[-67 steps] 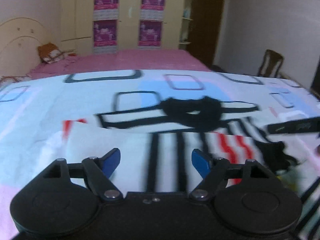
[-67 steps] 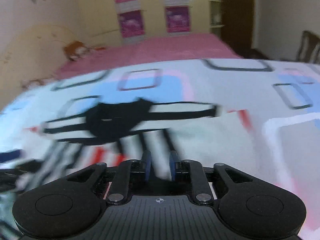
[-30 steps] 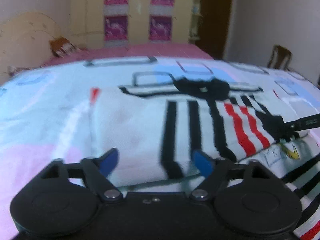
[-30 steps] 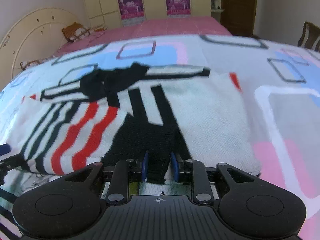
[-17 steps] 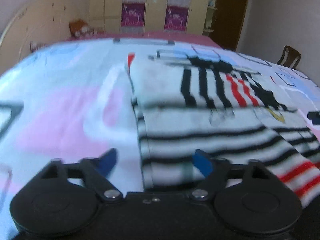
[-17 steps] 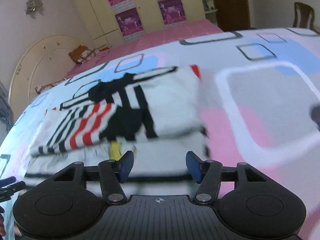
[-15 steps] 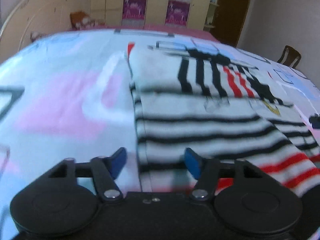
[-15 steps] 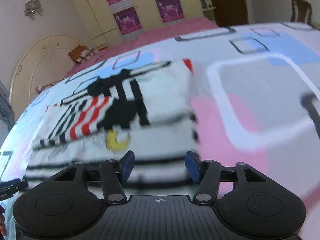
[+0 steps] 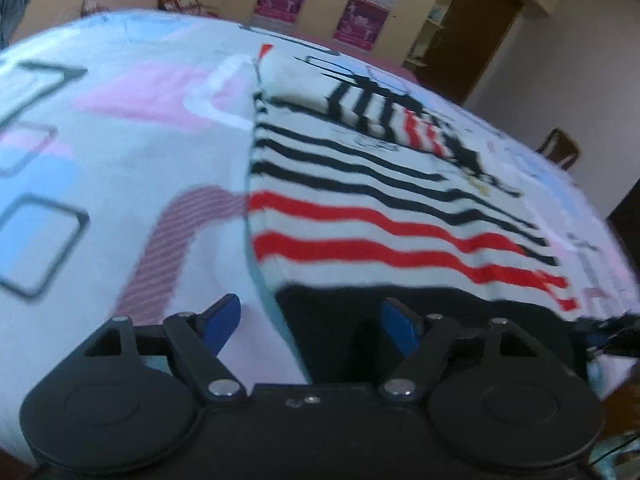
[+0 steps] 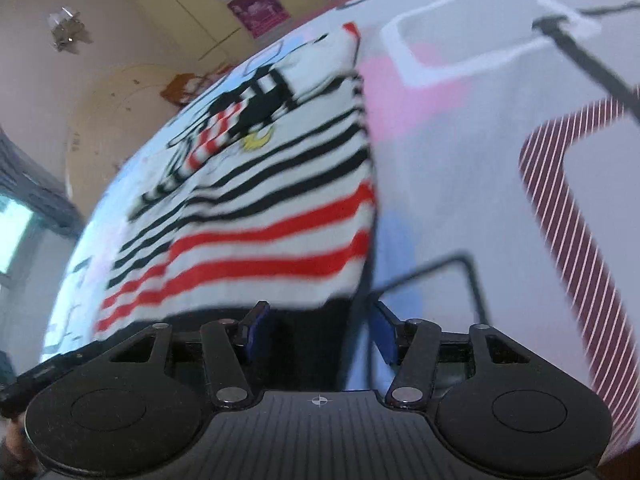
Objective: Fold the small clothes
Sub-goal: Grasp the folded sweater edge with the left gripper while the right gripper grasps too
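The striped sweater [image 9: 360,200] lay spread flat on the bed sheet [image 9: 120,140], its top part folded down over the middle so that the black collar sat on the striped body. All places below are given from this sweater.

The left tool [image 9: 310,322] hovered at the sweater's near corner, over the black hem band [image 9: 400,312]. Its blue pads [image 9: 220,316] stood well apart and its jaws were opening; the hem's left edge lay between them, but neither pad pressed on the cloth, so the tool was open and held nothing. One pad stood over bare sheet just beside the sweater's side edge, the other over the black band.

The right tool [image 10: 316,332] was at the sweater's other near corner, also over the black hem band [image 10: 300,320]. Its blue pads [image 10: 252,328] stood apart with the band's corner between them; the picture was blurred there, yet no pad seemed to clamp the fabric, so it too was open and empty.

In the left wrist view a dark tip of the other tool [image 9: 608,328] showed just beside the sweater's far hem end.

Beyond the sweater's folded top lay more patterned sheet, then a pink blanket [image 9: 360,46], a curved headboard [image 10: 112,112] and a wardrobe with purple posters [image 9: 360,12]. A wooden chair [image 9: 558,152] stood well apart from the sweater, off the bed
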{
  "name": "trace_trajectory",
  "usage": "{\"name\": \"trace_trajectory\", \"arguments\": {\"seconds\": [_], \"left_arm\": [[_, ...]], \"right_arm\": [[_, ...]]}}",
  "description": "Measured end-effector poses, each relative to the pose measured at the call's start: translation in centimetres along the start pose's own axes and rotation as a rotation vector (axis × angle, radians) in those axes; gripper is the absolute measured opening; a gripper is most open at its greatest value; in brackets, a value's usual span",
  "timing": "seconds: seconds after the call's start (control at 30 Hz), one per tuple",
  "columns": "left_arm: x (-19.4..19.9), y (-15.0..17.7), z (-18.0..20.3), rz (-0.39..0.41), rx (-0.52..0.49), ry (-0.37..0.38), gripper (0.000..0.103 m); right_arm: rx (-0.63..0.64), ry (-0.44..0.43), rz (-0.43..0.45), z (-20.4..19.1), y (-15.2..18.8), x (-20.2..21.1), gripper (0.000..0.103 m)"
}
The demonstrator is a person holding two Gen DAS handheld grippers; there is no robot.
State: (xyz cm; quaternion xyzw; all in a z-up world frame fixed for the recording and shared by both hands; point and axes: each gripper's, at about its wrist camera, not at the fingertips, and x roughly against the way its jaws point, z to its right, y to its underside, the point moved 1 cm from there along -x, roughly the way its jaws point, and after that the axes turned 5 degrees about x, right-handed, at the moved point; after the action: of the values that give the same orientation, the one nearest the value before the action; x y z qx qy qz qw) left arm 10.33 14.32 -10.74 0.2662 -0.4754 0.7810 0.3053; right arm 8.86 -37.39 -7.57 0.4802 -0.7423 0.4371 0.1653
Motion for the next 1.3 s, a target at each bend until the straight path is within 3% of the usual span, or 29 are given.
{"name": "trace_trajectory", "arguments": {"seconds": [0.17,0.27,0.33,0.43,0.53,0.57,0.6,0.67,0.83,0.9,0.93,1.0,1.2,1.3], "left_arm": [[0.0,0.5,-1.0,-0.025,0.145,0.145,0.072],[-1.3,0.2,-1.5,-0.025,0.214,0.222,0.072],[-2.1,0.0,-1.7,-0.048,0.260,0.305,0.072],[-2.5,0.5,-1.0,-0.093,0.246,0.380,0.070],[-2.3,1.3,-0.2,-0.077,0.206,0.366,0.067],[-2.4,1.3,-0.4,-0.073,0.219,0.358,0.055],[-2.6,1.2,-0.6,-0.070,0.239,0.342,0.035],[-2.8,0.9,-1.1,-0.063,0.265,0.291,0.004],[0.3,0.7,0.5,0.080,0.142,0.230,0.004],[-1.4,1.5,0.2,0.014,0.132,0.131,0.005],[-2.1,1.8,-0.1,-0.002,0.155,0.122,0.005],[-2.3,1.8,-0.2,0.013,0.206,0.140,0.004],[0.1,0.5,0.8,0.108,0.224,0.187,0.004],[1.5,-1.6,1.5,0.170,0.251,0.234,0.004]], "right_arm": [[-0.019,-0.066,0.009,-0.2,0.9,0.5,0.054],[-0.098,-0.119,0.020,1.0,0.2,-0.4,0.045],[-0.158,-0.161,0.028,1.9,-0.2,-1.1,0.043],[-0.209,-0.198,0.033,2.5,-0.3,-1.1,0.037],[-0.163,-0.214,0.004,1.9,0.3,-1.0,0.021],[-0.156,-0.207,0.005,1.9,0.5,-0.9,0.013],[-0.156,-0.203,0.006,2.0,0.5,-1.0,0.008],[-0.144,-0.205,0.025,2.0,0.3,-0.6,0.005],[-0.091,-0.264,0.162,1.1,-0.7,2.8,0.005],[-0.108,-0.271,0.161,1.7,-0.3,2.4,0.005],[-0.110,-0.237,0.122,2.2,0.0,1.4,0.005],[-0.111,-0.141,0.014,2.9,0.6,-0.8,0.004],[-0.091,-0.211,0.131,1.8,-1.7,2.1,0.004],[-0.059,-0.235,0.196,0.8,-4.0,3.5,0.004]]}}
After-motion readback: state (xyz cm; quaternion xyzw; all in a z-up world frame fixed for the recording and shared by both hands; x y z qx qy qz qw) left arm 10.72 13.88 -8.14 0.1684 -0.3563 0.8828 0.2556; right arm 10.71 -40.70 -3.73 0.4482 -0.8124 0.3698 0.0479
